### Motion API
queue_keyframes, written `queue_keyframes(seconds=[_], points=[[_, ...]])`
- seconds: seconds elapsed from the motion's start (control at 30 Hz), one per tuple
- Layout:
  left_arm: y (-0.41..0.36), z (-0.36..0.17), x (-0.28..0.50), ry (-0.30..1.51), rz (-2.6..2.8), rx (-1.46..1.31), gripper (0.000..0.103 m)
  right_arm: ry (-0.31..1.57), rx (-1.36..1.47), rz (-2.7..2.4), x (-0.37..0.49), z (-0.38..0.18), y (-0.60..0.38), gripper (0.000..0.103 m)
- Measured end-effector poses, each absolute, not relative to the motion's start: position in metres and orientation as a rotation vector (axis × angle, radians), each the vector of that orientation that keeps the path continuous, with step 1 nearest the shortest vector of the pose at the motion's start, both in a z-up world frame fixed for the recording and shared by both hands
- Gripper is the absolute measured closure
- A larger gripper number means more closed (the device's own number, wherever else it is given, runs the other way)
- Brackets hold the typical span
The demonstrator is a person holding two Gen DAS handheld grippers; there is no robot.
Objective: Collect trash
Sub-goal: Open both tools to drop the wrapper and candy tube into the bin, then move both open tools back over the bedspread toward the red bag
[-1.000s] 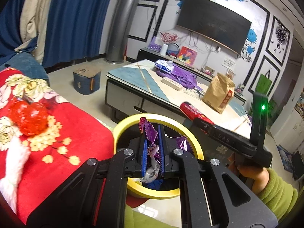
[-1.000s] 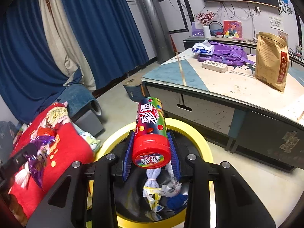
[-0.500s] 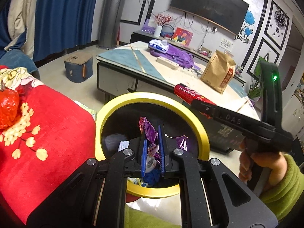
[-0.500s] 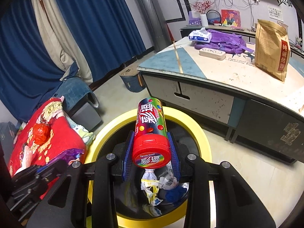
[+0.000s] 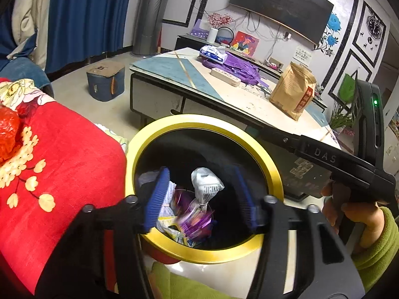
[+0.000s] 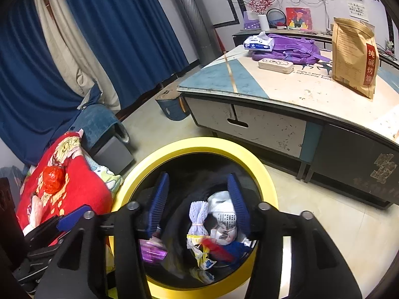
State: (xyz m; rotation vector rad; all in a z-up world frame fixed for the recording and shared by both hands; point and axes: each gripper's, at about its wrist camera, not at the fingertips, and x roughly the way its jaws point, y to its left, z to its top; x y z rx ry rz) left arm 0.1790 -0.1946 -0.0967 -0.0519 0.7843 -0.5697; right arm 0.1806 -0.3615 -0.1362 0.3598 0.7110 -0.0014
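A black bin with a yellow rim stands on the floor below both grippers. My left gripper is open and empty over the bin; a blurred purple wrapper is inside the bin beneath it, also in the right wrist view. My right gripper is open and empty over the bin; a blurred red can lies among wrappers and a white knotted bag. A red crumpled bag lies on the red blanket.
A red floral blanket lies left of the bin. A low table behind it holds a brown paper bag, purple cloth, a tissue pack and a flat case. A blue stool stands on the floor.
Both grippers opened over the bin. The purple wrapper left the left gripper and the red can left the right gripper; both are now inside the bin.
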Motion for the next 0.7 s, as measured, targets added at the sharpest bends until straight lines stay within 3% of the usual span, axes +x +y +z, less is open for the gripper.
queue_keyframes(seconds=[0.03,0.2,0.47,0.7], points=[[-0.193,-0.096,0.179,0.783,-0.563,-0.056,0.036,0.706,0.362,-0.006,0.180,-0.136,-0.362,0.048],[-0.186,-0.091,0.177,0.766,-0.543,-0.069,0.013,0.669,0.360,-0.020,0.175,-0.129,-0.363,0.032],[-0.171,-0.077,0.170,0.732,-0.484,-0.065,0.011,0.598,0.336,-0.031,0.168,-0.115,-0.360,0.024],[-0.147,-0.057,0.162,0.677,-0.410,-0.081,0.011,0.563,0.320,-0.004,0.162,-0.103,-0.347,0.023]])
